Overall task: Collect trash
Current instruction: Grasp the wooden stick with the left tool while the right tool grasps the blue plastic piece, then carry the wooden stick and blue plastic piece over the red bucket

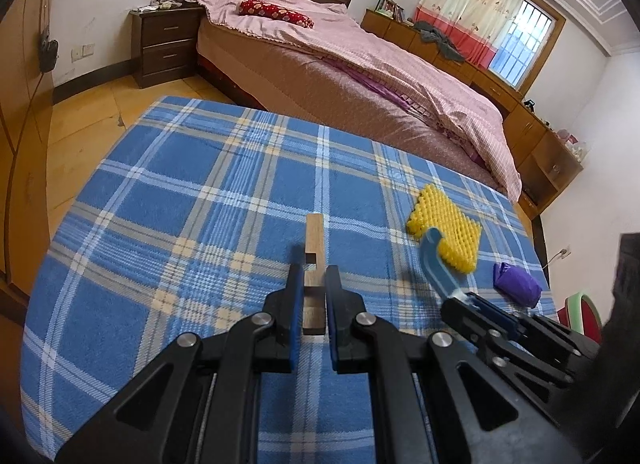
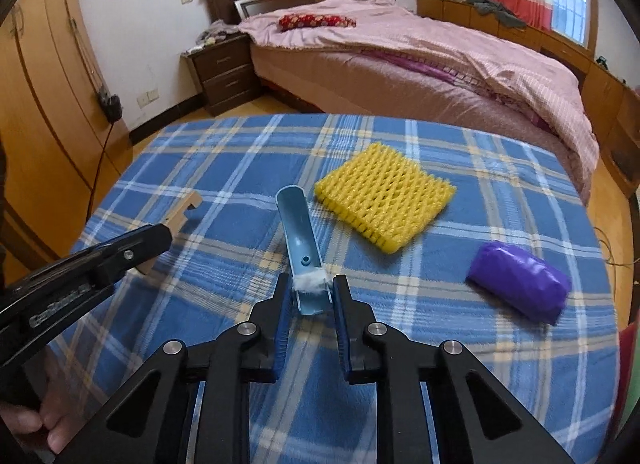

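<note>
Trash sits in both grippers at once: the left gripper [image 1: 314, 280] has its jaws drawn in tight on a notched wooden piece [image 1: 314, 242], which sticks straight out ahead of the fingertips, and the right gripper [image 2: 311, 292] is clamped the same way on the near end of a pale blue plastic piece [image 2: 298, 232], a curved trough with a tuft of white fluff [image 2: 310, 283] caught right between the jaws. I would guess each scrap is pinched at its tail end so that the long part points forward and can be dropped off cleanly, though no bin is plainly in sight. Both loads appear to hang a little above the blue plaid cloth [image 2: 460, 364], but from here I cannot be certain they are clear of it. Just past the blue piece's tip and a touch to the right of the right jaws lies a yellow foam net [image 2: 384, 202], flat on the cloth; further right, well apart from it, is a purple wrapped bundle [image 2: 520, 282]. Those two look like what is left to gather. Nothing lies between the jaws and either item, but both grippers are full. Beyond the cloth's far edge stands a bed [image 2: 420, 52] with pink covers.
</note>
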